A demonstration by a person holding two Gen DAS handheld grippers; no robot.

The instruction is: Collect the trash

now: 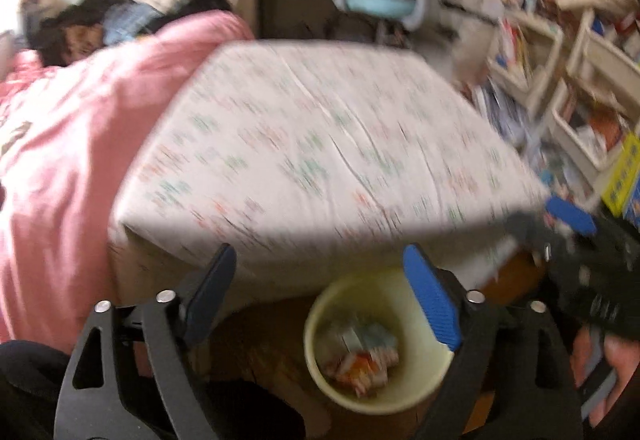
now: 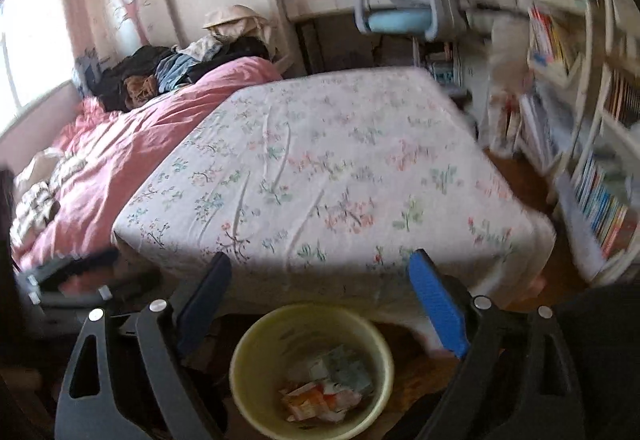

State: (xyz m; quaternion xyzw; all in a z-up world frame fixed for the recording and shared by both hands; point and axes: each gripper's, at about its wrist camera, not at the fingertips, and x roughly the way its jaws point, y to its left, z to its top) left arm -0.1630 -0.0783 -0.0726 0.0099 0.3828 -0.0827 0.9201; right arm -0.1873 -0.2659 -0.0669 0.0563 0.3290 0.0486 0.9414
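Trash (image 2: 322,392) lies in a pale yellow bin (image 2: 256,412) on the wood floor, low in the middle of the right wrist view: crumpled wrappers, white, orange and bluish, heaped at the bottom. In the left wrist view the same bin (image 1: 320,368) sits low and right of centre, with the wrappers (image 1: 362,358) inside it.

Both grippers hang above the bin and tilt down toward it. The left gripper (image 1: 324,296) has its jaws spread wide with nothing between them; one blue pad shows across the bin's right rim. The right gripper (image 2: 322,302) is likewise wide open and empty, its pads standing on either side of the bin's far edge. From the left wrist view the right gripper (image 1: 560,224) also shows at the right edge, blurred, with a hand (image 1: 612,372) below it.

Behind the bin a bed (image 2: 320,168) with a flowered sheet fills the middle of both views. A pink quilt (image 2: 132,160) lies on its left side, with dark clothes (image 2: 160,76) heaped at the upper left. A blue chair (image 2: 400,8) stands at the top, and bookshelves (image 2: 592,168) run down the right.
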